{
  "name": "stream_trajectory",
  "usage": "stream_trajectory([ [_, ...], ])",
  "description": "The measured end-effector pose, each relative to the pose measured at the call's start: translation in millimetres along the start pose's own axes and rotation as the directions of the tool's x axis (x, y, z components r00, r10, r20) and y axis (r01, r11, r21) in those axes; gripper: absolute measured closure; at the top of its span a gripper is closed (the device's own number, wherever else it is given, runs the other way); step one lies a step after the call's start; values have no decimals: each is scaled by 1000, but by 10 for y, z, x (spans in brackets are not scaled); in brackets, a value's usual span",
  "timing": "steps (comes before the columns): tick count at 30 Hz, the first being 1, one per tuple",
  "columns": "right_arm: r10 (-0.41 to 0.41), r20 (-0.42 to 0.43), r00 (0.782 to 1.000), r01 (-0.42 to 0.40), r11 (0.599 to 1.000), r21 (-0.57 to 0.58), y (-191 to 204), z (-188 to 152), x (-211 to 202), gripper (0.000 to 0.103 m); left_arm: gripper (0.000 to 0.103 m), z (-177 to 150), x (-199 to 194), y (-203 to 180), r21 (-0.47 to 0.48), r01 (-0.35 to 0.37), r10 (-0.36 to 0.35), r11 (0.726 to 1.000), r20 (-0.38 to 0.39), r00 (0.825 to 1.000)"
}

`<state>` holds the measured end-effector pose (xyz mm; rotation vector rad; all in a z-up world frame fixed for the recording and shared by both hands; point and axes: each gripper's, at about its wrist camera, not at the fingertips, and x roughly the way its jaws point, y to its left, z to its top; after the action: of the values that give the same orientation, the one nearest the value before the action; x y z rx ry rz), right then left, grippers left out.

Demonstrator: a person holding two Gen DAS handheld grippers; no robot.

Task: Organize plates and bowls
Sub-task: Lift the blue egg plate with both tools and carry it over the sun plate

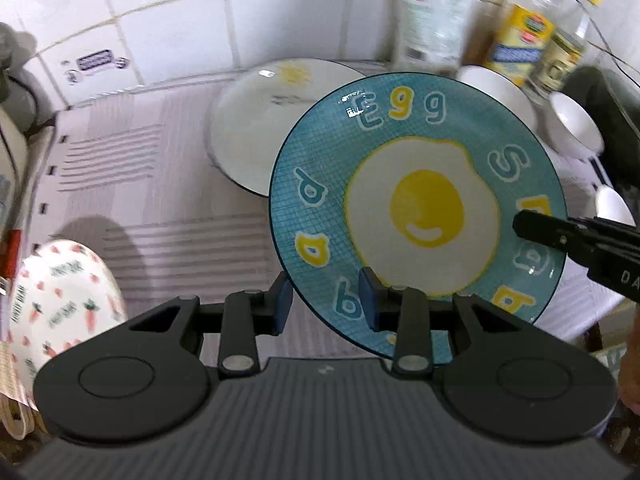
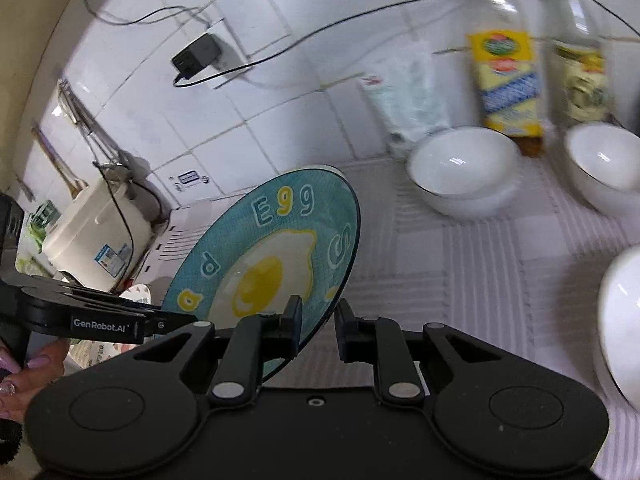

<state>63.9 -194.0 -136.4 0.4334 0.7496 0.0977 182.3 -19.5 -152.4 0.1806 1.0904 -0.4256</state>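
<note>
A blue plate with a fried-egg print (image 1: 420, 208) is held tilted above the counter. My left gripper (image 1: 326, 306) straddles its near rim, and the jaws stand a little wider than the rim. My right gripper (image 2: 318, 330) straddles the plate's (image 2: 272, 256) right rim with a visible gap on one side; in the left wrist view its finger (image 1: 560, 236) lies over the plate's right edge. A white plate with a yellow sun (image 1: 256, 124) lies flat behind. White bowls (image 2: 464, 168) (image 2: 604, 168) (image 2: 620, 320) stand at the right.
A carrot-print bowl (image 1: 60, 304) sits at the left front. Bottles (image 2: 508, 76) (image 2: 580, 72) and a packet (image 2: 412, 100) stand against the tiled wall. A rice cooker (image 2: 96, 236) stands at the far left. A striped cloth (image 1: 160, 216) covers the counter.
</note>
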Motion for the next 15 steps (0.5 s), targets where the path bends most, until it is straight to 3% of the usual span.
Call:
stream_trajectory([
  [9,34,-18,999,-34,999,-14,275,423,666,82,69,436,238,527,-42,-32,32,999,-7,999],
  [15,0,-25,1000,0,999,-37,316,580,1014,82,69,650,557,706,-73,-23,20,997,-44,999],
])
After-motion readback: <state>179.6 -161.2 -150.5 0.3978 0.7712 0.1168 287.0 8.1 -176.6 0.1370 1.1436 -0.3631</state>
